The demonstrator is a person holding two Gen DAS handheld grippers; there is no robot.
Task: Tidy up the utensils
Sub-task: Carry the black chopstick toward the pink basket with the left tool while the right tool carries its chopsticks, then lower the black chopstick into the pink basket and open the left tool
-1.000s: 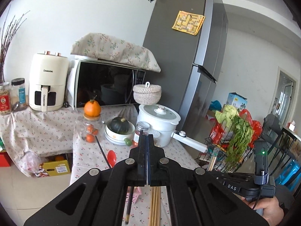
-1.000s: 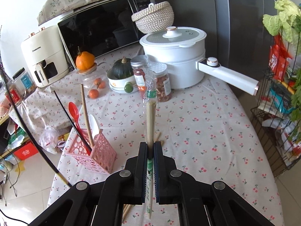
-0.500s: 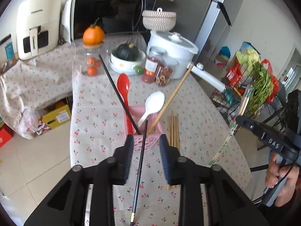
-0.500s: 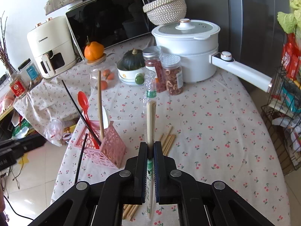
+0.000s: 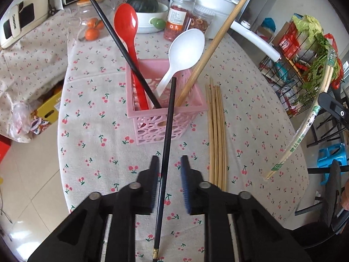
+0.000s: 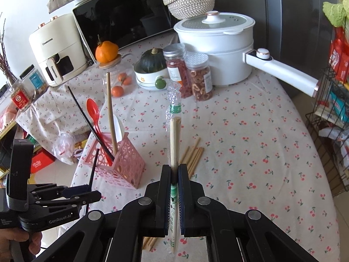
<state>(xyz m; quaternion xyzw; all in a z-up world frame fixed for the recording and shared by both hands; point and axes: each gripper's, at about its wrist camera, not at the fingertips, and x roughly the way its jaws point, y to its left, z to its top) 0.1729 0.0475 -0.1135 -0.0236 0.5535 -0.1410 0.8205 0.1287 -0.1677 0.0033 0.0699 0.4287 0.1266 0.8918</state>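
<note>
The left tongs (image 5: 168, 163) stand wide apart, and a black chopstick (image 5: 166, 144) runs loose through the gap between them, closer to the left finger, though contact with it cannot be made out. Its far tip points toward 12 o'clock and ends over the pink basket (image 5: 160, 128), while its gold-banded near end sits low in the view between the tong arms.

The right tongs (image 6: 174, 174) are clamped narrow on a wrapped pair of bamboo chopsticks (image 6: 174, 137), which rises straight up toward 12 o'clock with its clear sleeve crumpled at the top.

Inside the basket stand a red spoon (image 5: 127, 28), a white spoon (image 5: 185, 48), a second black chopstick (image 5: 117, 41) leaning toward 11 o'clock, and a wooden chopstick (image 5: 216, 41) leaning toward 1 o'clock. Just beside the basket at 3 o'clock, a loose bundle of bamboo chopsticks (image 5: 216, 131) lies flat on the cherry-print desk (image 5: 98, 148).

Farther off at 12 o'clock stand two snack jars (image 6: 187, 76), a white pot (image 6: 216, 48) and a bowl with a green squash (image 6: 150, 65).
</note>
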